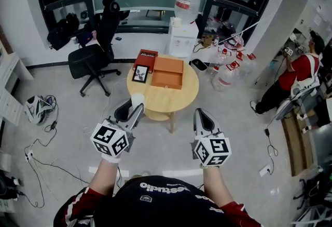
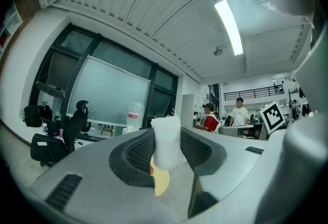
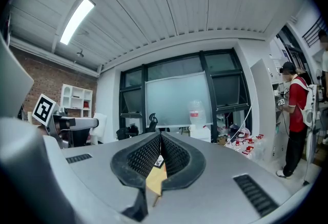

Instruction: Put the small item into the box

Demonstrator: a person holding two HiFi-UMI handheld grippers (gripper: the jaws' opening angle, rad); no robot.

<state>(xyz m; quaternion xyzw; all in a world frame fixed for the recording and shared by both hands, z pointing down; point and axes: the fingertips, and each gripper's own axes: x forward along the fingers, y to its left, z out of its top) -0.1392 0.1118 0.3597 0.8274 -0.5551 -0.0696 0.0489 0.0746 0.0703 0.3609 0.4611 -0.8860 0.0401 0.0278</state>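
Within left claw [image 2: 167,135]: white item [image 2: 166,148] clamped; right claw [image 3: 160,139] closed.

White small item [image 2: 166,141] upright between fingers [image 2: 137,152], orange box [image 1: 168,72] well apart.

White item [image 2: 166,148] partly hidden in left gripper's [image 2: 167,135] tongs, framed picture [image 1: 140,74] indistinct

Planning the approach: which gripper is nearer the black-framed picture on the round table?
Left. The left gripper, holding the white item, sits at the near edge of the table, straight in front of the picture. The right gripper is off to the picture's right, short of the table.
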